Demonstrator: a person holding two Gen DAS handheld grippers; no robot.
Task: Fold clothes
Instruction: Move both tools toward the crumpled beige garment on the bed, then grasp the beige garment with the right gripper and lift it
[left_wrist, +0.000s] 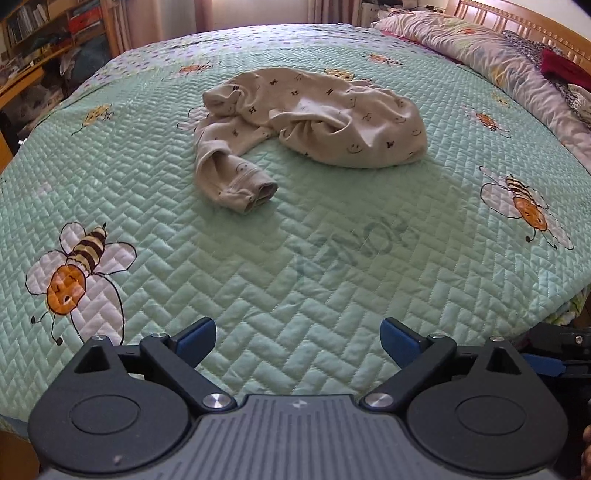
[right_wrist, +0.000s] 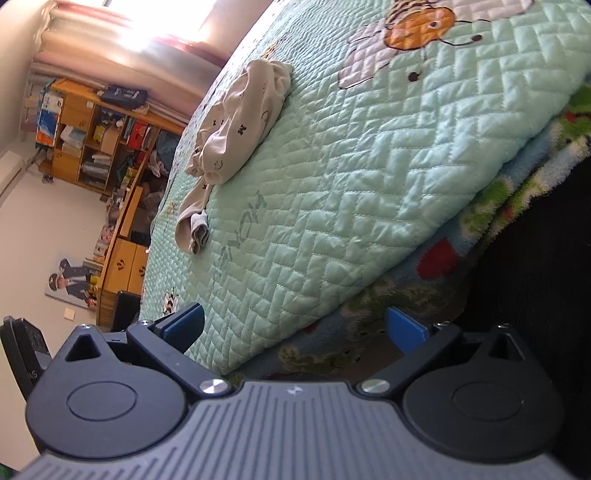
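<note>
1. A cream garment (left_wrist: 314, 114) with small dark prints and smiley faces lies crumpled on the bed, on a mint green quilted bedspread (left_wrist: 295, 258) that has bee pictures on it
2. The garment is not folded: its body is bunched in a heap, and one sleeve (left_wrist: 232, 177) reaches toward the camera, with the cuff doubled back
3. The left gripper (left_wrist: 298, 341) hangs above the bedspread, well apart from the garment, with its blue pads wide apart and nothing between them
4. The right gripper (right_wrist: 295, 328) is at the edge of the bed, over the border of the bedspread and a colourful fleece blanket (right_wrist: 436, 258) under it; its jaws are also wide and they hold nothing
5. In the right wrist view the garment (right_wrist: 240, 122) lies far from the gripper, toward the middle of the bed
6. Pillows (left_wrist: 480, 48) lie at the wooden headboard (left_wrist: 517, 18), and wooden shelves (right_wrist: 92, 129) full of things stand beside the bed
</note>
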